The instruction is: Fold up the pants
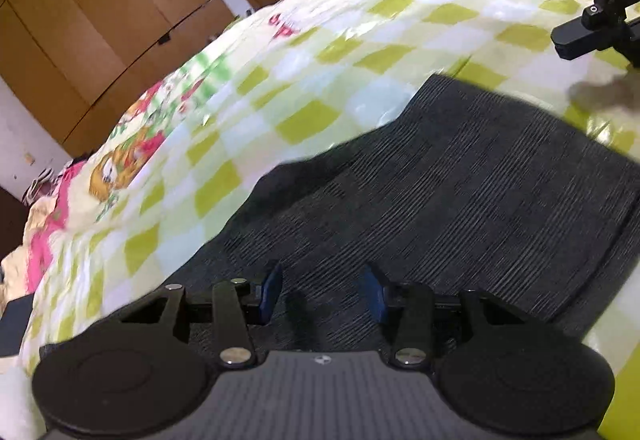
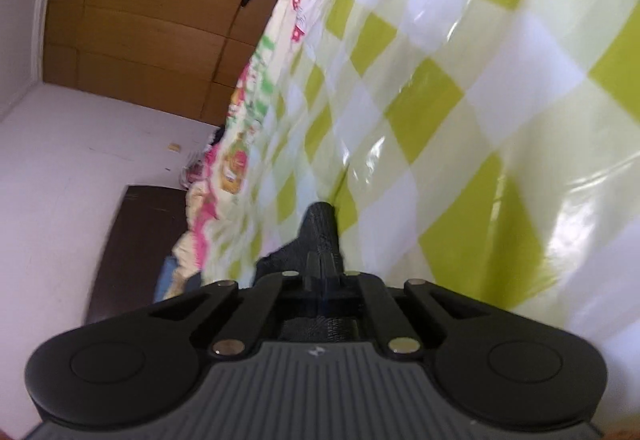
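Dark grey ribbed pants (image 1: 460,180) lie flat on a bed under a shiny green-and-white checked cover (image 1: 340,40). My left gripper (image 1: 323,292) hovers low over the near part of the pants. It is open, its blue pads (image 1: 272,290) apart, with only the flat fabric below them. In the left wrist view my right gripper (image 1: 592,24) shows at the upper right edge, beyond the far corner of the pants. In its own view the right gripper (image 2: 323,272) is shut on a bunch of dark pants fabric (image 2: 320,228) that sticks out past its fingertips above the checked cover (image 2: 480,100).
Wooden wardrobe doors (image 1: 100,20) and a white wall (image 2: 60,180) stand past the bed's far side. A dark wooden panel (image 2: 136,240) is near the bed end. Pink printed bedding (image 1: 44,240) bunches at the left edge of the bed.
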A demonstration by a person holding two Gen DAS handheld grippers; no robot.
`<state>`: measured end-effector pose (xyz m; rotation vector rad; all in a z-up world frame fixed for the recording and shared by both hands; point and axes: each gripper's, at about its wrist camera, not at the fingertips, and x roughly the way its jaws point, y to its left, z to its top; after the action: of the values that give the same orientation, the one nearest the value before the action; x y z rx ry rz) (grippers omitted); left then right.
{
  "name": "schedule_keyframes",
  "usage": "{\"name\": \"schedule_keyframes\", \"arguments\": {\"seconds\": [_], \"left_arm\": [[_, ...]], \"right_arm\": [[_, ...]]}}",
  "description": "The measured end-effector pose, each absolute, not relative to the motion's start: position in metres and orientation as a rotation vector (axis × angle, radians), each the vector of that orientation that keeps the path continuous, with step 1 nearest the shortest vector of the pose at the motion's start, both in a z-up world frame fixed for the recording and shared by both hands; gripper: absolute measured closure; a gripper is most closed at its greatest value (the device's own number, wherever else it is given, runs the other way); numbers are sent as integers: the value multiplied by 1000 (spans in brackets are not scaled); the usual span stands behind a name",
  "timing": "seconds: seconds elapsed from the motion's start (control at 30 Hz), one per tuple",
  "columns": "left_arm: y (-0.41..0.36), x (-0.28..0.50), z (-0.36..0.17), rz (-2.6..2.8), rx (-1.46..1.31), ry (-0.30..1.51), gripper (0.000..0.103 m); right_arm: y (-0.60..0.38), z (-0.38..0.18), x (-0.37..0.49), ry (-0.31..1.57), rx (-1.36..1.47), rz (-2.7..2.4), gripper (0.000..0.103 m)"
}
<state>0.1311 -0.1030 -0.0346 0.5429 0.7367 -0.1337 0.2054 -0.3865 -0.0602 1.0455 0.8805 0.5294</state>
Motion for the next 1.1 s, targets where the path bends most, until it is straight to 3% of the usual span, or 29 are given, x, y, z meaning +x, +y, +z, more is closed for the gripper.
{"name": "schedule_keyframes", "arguments": {"seconds": [0.1, 0.2, 0.33, 0.43, 0.9, 1.1], "left_arm": [[-101, 129, -25, -170, 529, 736, 44], [-94, 124, -18, -161, 542, 724, 44], [-83, 127, -16, -148, 504, 737, 44], [-79, 127, -17, -145, 493, 734, 44], [-48, 126, -22, -126, 429, 755, 44], [-49, 124, -22, -145, 420, 756, 44]], "right_arm": [[-378, -59, 204, 926, 981, 579, 92], [-360, -63, 210, 995, 911, 618, 75], [-345, -67, 218, 1090, 822, 671, 72], [-336, -60, 225, 1134, 779, 733, 64], [-332, -63, 236, 1229, 694, 746, 65], [-296, -74, 258, 1173, 823, 855, 62]]}}
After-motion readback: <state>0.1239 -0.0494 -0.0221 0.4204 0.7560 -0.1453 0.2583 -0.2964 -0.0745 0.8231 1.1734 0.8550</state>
